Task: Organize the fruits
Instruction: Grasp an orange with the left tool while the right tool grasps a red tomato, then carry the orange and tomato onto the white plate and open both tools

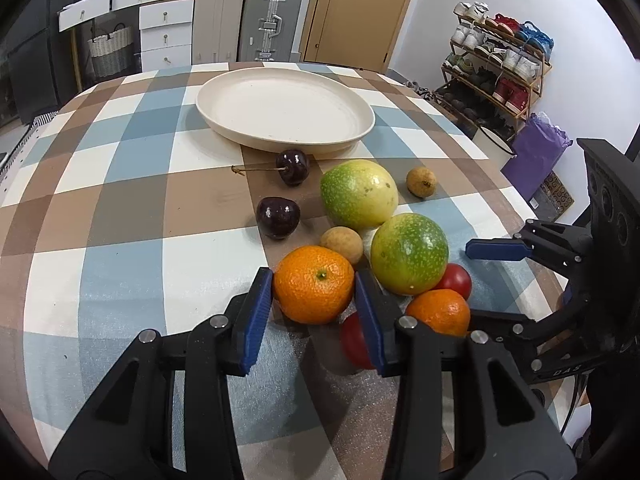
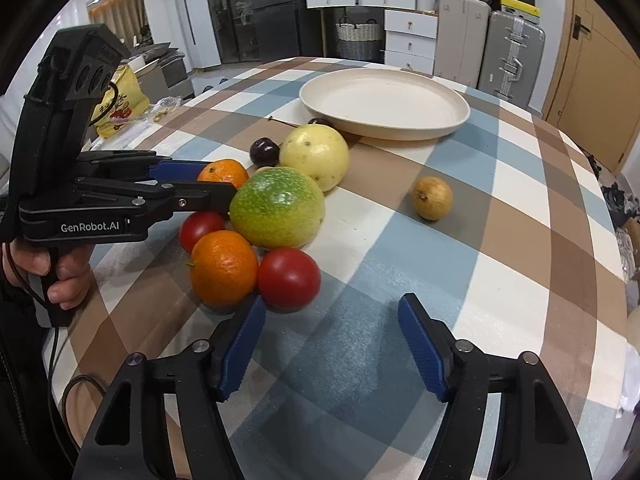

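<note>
A cluster of fruit lies on the checked tablecloth in front of an empty cream plate (image 1: 284, 108). My left gripper (image 1: 314, 300) has its blue pads on both sides of an orange tangerine (image 1: 314, 290) that rests on the cloth; it also shows in the right wrist view (image 2: 224, 174). Beside it lie two green-yellow passion fruits (image 1: 408, 254) (image 1: 358, 194), a second tangerine (image 1: 440, 312), two red tomatoes (image 1: 456, 280) (image 1: 354, 340), two dark cherries (image 1: 294, 166) (image 1: 278, 218) and two small brown longans (image 1: 342, 244) (image 1: 421, 182). My right gripper (image 2: 332, 344) is open and empty, just in front of a tomato (image 2: 288, 278).
The plate (image 2: 384, 104) stands at the table's far side. Behind the table are suitcases (image 1: 272, 16), white drawers (image 1: 164, 32) and a door. A shoe rack (image 1: 496, 64) and a purple bag (image 1: 532, 156) stand to the right, off the table edge.
</note>
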A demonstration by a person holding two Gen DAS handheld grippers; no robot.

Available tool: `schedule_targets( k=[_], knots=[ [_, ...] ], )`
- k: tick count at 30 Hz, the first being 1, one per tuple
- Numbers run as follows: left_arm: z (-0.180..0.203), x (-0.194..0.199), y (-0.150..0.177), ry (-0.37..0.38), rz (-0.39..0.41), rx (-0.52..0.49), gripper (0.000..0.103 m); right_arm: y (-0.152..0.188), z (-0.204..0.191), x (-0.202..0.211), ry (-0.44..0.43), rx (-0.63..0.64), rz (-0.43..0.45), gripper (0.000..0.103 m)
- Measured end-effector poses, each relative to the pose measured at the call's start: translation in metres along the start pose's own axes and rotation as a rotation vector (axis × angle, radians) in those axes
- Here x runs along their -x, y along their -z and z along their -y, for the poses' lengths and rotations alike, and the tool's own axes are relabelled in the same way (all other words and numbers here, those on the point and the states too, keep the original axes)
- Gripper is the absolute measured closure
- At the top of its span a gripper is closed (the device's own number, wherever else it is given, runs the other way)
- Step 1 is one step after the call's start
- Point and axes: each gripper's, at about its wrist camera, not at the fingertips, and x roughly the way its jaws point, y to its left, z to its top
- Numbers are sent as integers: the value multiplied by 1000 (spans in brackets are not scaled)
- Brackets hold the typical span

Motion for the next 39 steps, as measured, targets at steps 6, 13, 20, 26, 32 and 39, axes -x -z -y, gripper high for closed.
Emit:
schedule_targets(
  k=[6,13,20,26,32,39],
  knots=[
    [-5,11,1,0,19,12,65,-6,-9,-4,-27,70,-5,48],
    [-11,23,1,-12,44,26,65,-13,-14,-8,-71,106,2,71],
    [-13,33,-2,-23,82,24,65,-12,-13,5,-57,78,40,71],
    [-11,46,-12,-45,135,21,65,-18,-8,26,-33,30,110,71],
    [-9,53,-23,-70,164,14,65,-32,0,46,-11,-35,194,71],
    [-7,57,-37,-98,192,-1,65,-48,13,58,11,-113,256,71]
  ],
)
